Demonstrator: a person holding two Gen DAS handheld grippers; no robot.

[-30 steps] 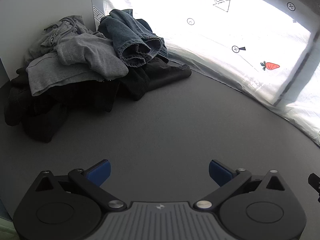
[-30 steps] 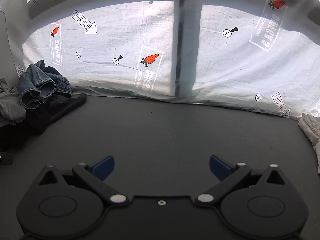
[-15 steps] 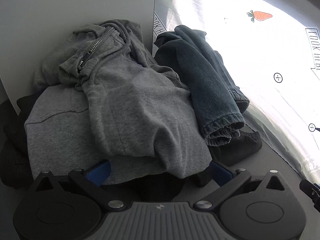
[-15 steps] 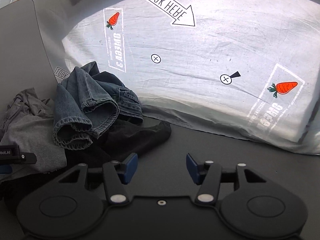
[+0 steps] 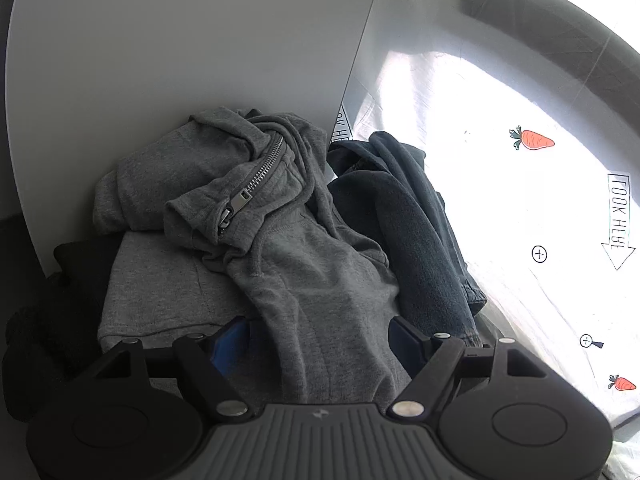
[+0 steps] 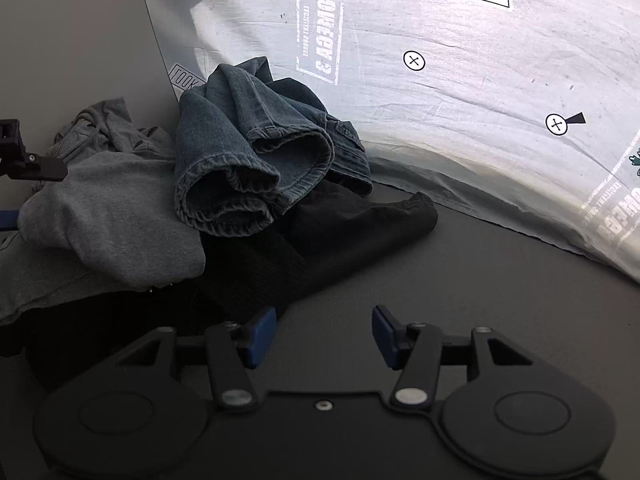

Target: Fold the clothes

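A pile of clothes lies in the corner. On top is a grey zip hoodie [image 5: 280, 240], with blue jeans [image 5: 412, 240] to its right and black garments [image 5: 48, 320] under and left of it. My left gripper [image 5: 320, 340] is open and pressed into the pile, with a fold of the hoodie lying between its blue fingers. In the right wrist view the jeans [image 6: 256, 160], the hoodie [image 6: 108, 208] and a black garment [image 6: 340, 224] sit ahead to the left. My right gripper [image 6: 324, 336] hovers partly open over the dark table [image 6: 480, 300], with nothing between its fingers.
A plain white panel [image 5: 160, 60] stands behind the pile on the left. A backlit white sheet [image 6: 460, 100] printed with carrots and arrows runs along the table's far edge. Part of the left gripper [image 6: 24, 160] shows at the left edge of the right wrist view.
Both grippers have moved left toward the pile. The left one has come down onto the hoodie and its fingers have narrowed around a fold. The right one's fingers narrowed earlier and have since held.
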